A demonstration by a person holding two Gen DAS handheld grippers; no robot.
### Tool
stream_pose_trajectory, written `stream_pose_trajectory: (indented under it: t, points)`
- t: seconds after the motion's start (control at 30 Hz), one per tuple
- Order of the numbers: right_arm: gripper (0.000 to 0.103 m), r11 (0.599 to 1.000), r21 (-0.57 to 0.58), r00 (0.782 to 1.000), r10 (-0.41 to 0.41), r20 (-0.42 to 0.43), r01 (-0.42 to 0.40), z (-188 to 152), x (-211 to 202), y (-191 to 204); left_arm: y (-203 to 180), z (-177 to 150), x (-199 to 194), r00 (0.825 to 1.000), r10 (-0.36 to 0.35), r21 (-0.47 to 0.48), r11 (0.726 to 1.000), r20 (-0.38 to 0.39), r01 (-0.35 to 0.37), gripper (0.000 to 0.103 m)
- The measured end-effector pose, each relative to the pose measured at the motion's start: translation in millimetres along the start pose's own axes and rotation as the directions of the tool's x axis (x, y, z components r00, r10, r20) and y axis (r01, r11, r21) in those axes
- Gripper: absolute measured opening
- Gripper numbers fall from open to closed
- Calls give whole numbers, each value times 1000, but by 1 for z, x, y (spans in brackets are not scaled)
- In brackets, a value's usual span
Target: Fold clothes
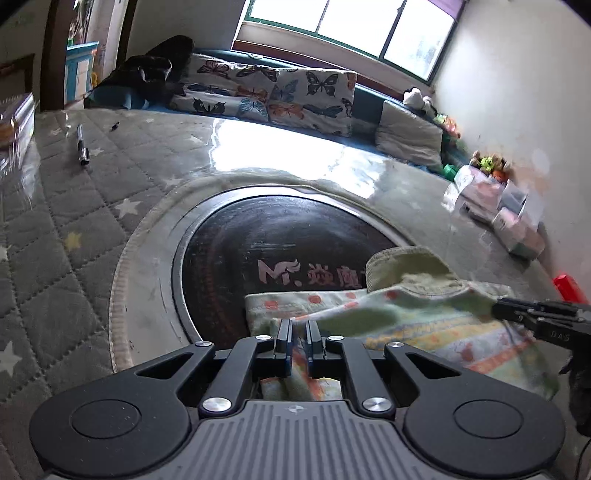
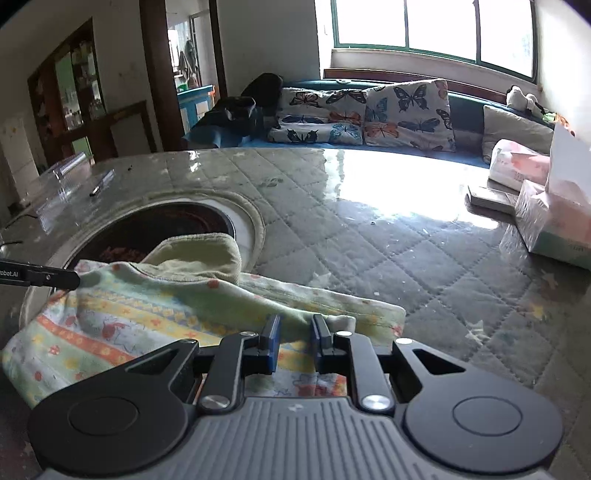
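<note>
Pastel cotton garment (image 2: 147,317), striped yellow, orange and pale blue with small printed figures and a plain green cuff, lies on the counter (image 2: 369,251) partly over a dark round inset plate (image 1: 258,236). One layer is lifted off the rest and stretched between the two grippers.

Left gripper (image 1: 299,332): fingers nearly together, pinching an edge of the garment; cloth runs up between them and shows again below, behind the finger bases. In the right wrist view its tip meets the raised fold at the garment's left side.

Right gripper (image 2: 295,328): fingers narrow, closed on a bunched fold of green fabric, the rest of the garment spreading left and beneath them. In the left wrist view it grips the cloth's far right edge.

Counter covering is a grey quilted pad with stars under a glossy clear sheet. Tissue packs (image 2: 554,221) stand at the right edge. Butterfly-print cushions (image 2: 369,110) line a bench beyond, under a window (image 2: 436,26).
</note>
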State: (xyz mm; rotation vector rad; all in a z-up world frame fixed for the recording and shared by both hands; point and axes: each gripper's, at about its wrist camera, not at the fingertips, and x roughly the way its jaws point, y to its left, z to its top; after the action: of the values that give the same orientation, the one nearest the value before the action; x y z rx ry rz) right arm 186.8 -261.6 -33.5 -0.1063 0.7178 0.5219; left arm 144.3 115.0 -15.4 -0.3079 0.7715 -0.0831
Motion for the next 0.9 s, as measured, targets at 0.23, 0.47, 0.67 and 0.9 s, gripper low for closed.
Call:
stream_pose_trajectory:
  t: [0.23, 0.47, 0.67, 0.9]
  points:
    - [31, 999, 25, 999, -37, 10, 37, -5, -12, -13, -2, -4, -15, 1000, -9, -4, 1000, 25, 9, 19]
    - [41, 996, 53, 998, -70, -1, 70, -17, -22, -22, -8, -17, -28, 1000, 3, 8, 1000, 25, -3, 38]
    - [41, 994, 57, 996, -91, 3, 91, -22, -28, -20, -8, -23, -27, 1000, 14, -1, 1000, 12, -14, 38]
    - [41, 997, -56, 998, -43, 37, 45, -17, -48, 19, -4, -24, -32, 1000, 25, -12, 1000, 16, -25, 38]
